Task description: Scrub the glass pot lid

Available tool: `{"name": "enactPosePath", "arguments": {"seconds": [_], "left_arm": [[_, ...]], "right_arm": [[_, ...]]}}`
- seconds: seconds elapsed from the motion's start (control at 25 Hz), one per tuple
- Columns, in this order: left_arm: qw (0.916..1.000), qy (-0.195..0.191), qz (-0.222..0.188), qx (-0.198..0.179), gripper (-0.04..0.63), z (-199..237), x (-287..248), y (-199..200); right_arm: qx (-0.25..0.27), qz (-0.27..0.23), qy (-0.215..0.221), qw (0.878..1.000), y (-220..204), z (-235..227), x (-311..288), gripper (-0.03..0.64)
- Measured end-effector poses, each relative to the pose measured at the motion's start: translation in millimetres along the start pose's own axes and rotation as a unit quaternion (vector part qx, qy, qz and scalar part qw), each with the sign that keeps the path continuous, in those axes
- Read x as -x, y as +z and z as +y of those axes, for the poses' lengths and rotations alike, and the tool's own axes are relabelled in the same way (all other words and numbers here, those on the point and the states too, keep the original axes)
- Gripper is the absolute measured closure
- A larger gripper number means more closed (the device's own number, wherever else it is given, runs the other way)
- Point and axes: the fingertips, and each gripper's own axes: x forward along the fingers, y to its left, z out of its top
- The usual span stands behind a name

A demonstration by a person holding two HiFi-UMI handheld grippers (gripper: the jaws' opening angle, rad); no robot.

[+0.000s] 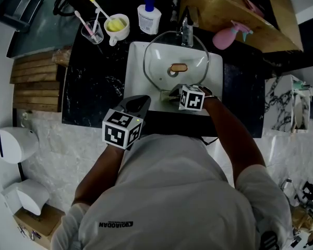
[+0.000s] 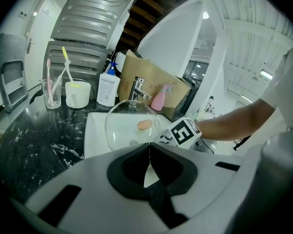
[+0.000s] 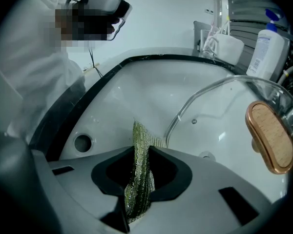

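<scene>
The glass pot lid (image 1: 176, 61) with its brown knob (image 1: 178, 67) leans in the white sink (image 1: 135, 66). My right gripper (image 1: 172, 94) is at the lid's near rim, shut on a green scrub pad (image 3: 139, 169). The right gripper view has the lid's rim (image 3: 210, 89) just ahead of the pad and the knob (image 3: 269, 136) at the right. My left gripper (image 1: 142, 100) hovers over the sink's front left edge, shut and holding nothing. Seen from the left gripper (image 2: 149, 152), the lid (image 2: 129, 126) stands beyond the jaws.
The faucet (image 1: 187, 30) rises behind the sink. On the black counter (image 1: 94, 87) stand a toothbrush cup (image 1: 92, 31), a white mug (image 1: 117, 27) and a soap bottle (image 1: 148, 15). A pink spray bottle (image 1: 230, 34) and a cardboard box (image 1: 235, 9) sit at the back right.
</scene>
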Motion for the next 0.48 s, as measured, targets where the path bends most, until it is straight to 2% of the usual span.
{"name": "enactPosePath", "arguments": {"seconds": [0.28,0.48], "left_arm": [[0.9999,-0.009,0.008,-0.011,0.58,2.9,4.4,-1.1],[0.9994,-0.023,0.012,-0.021,0.58,3.6,4.9,1.0]], "right_arm": [[-0.004,0.006,-0.026,1.0,1.9,-5.4,9.5,0.523],[-0.022,-0.012,-0.091,0.995,20.0,-15.0,34.9,0.525]]}}
